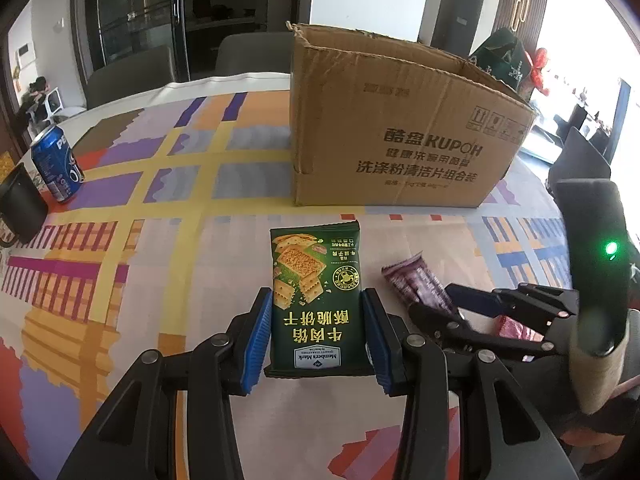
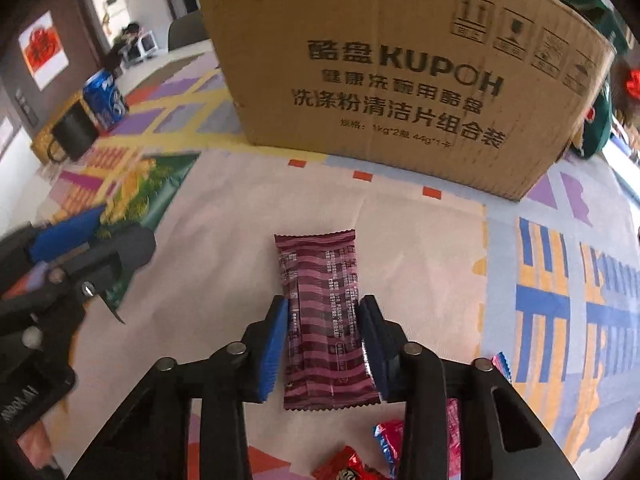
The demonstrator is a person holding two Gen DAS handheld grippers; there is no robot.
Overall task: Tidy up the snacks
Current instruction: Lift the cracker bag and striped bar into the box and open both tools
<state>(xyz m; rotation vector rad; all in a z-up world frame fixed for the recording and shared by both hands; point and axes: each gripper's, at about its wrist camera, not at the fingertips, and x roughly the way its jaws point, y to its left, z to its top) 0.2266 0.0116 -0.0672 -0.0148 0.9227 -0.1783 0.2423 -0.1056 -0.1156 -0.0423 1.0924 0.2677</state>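
Observation:
A green cracker packet [image 1: 316,300] lies flat on the patterned tablecloth. My left gripper [image 1: 318,300] has its blue pads against both long edges of it. A maroon striped snack bar [image 2: 326,320] lies in front of the open cardboard box [image 2: 400,80]. My right gripper [image 2: 323,308] has its pads on both sides of the bar. The box [image 1: 400,128] stands behind both snacks. The right gripper and the bar [image 1: 408,280] also show at the right of the left wrist view.
A blue Pepsi can [image 1: 56,164] and a black mug [image 1: 20,208] stand at the far left. Red and pink candy wrappers [image 2: 384,452] lie near the right gripper's base. A dark green bag [image 1: 504,56] sits behind the box. Chairs stand beyond the table.

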